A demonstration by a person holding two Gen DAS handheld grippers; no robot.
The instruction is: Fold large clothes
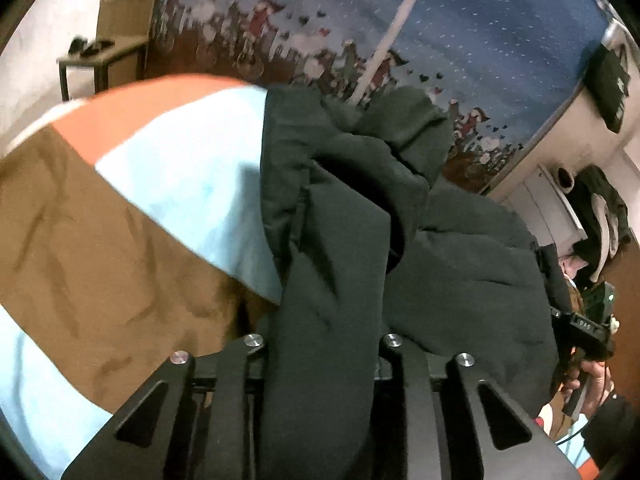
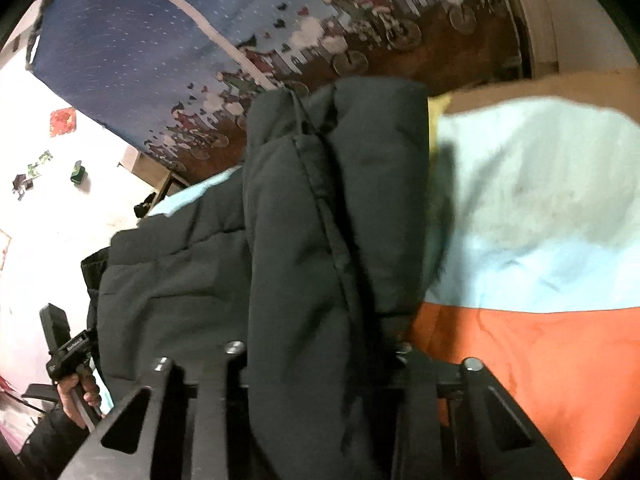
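Observation:
A dark padded jacket (image 1: 400, 220) hangs bunched in front of both cameras, lifted off the bed cover (image 1: 180, 168) of light blue, orange and brown patches. My left gripper (image 1: 320, 344) is shut on a thick fold of the jacket, which runs down between its fingers. In the right wrist view, my right gripper (image 2: 316, 352) is likewise shut on a seamed fold of the jacket (image 2: 320, 208). Each view shows the other hand-held gripper at its edge, the right one (image 1: 580, 332) and the left one (image 2: 68, 352), gripped by a hand.
A blue patterned hanging (image 1: 480, 20) covers the wall behind the bed. A small dark table (image 1: 100, 56) stands at the far left with a cardboard box behind it. Clothes (image 1: 600, 208) hang at the right by a white wall. The patched cover (image 2: 540, 220) spreads to the right.

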